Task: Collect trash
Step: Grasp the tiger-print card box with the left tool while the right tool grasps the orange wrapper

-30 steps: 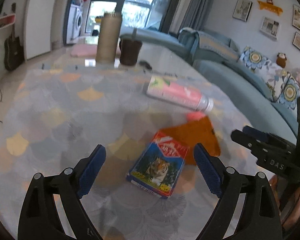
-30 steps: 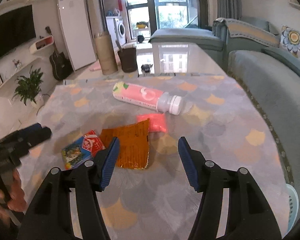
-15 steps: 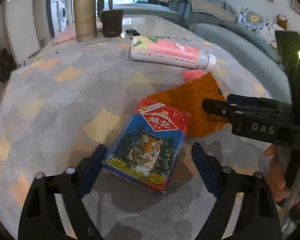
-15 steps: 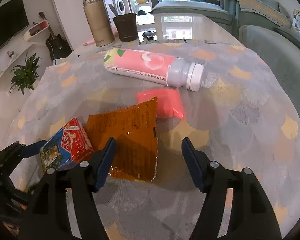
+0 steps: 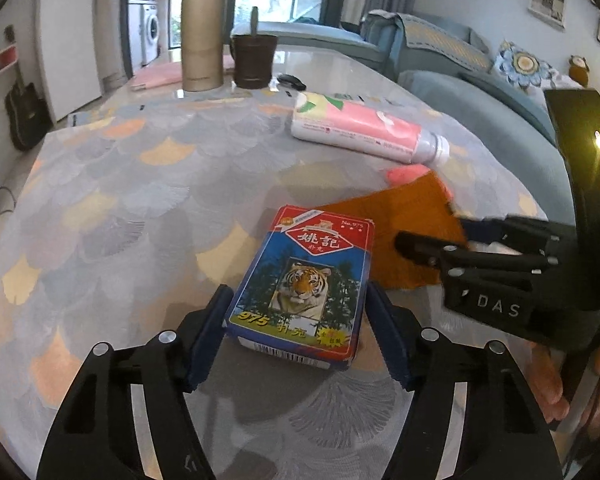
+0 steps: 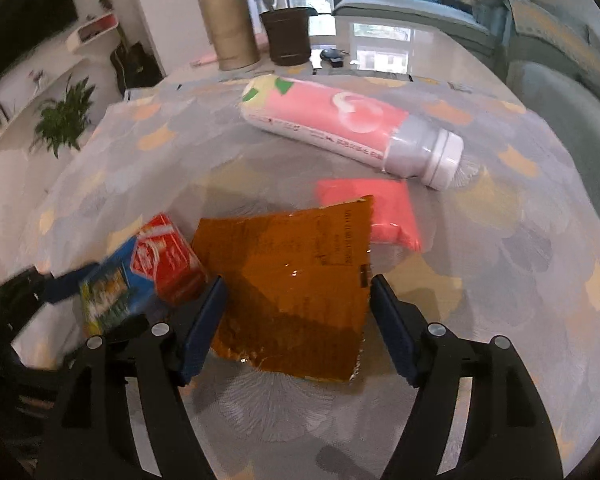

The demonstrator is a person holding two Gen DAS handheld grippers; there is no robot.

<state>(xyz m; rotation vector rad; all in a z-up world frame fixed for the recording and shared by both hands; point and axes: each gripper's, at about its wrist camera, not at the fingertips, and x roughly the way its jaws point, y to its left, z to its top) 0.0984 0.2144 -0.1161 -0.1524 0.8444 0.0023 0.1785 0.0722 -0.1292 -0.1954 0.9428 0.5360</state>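
Note:
A blue and red card box with a tiger picture (image 5: 304, 284) lies on the patterned tablecloth; my left gripper (image 5: 296, 332) is open with its blue pads on either side of the box's near end. An orange foil wrapper (image 6: 296, 280) lies flat beside the box; my right gripper (image 6: 296, 320) is open with its pads flanking the wrapper's near part. A small pink packet (image 6: 380, 212) lies partly under the wrapper's far corner. A pink and white bottle (image 6: 348, 128) lies on its side further back. The right gripper also shows in the left wrist view (image 5: 432, 246) over the wrapper (image 5: 404, 224).
A tall gold flask (image 5: 202, 38) and a dark brown cup (image 5: 254, 58) stand at the table's far end, with a small dark object (image 6: 332, 56) beside them. A blue sofa (image 5: 460, 80) runs along the right side. The tablecloth (image 5: 140, 208) covers the table.
Both grippers have moved forward and down: the left now straddles the card box, the right straddles the orange wrapper. The objects have not moved.

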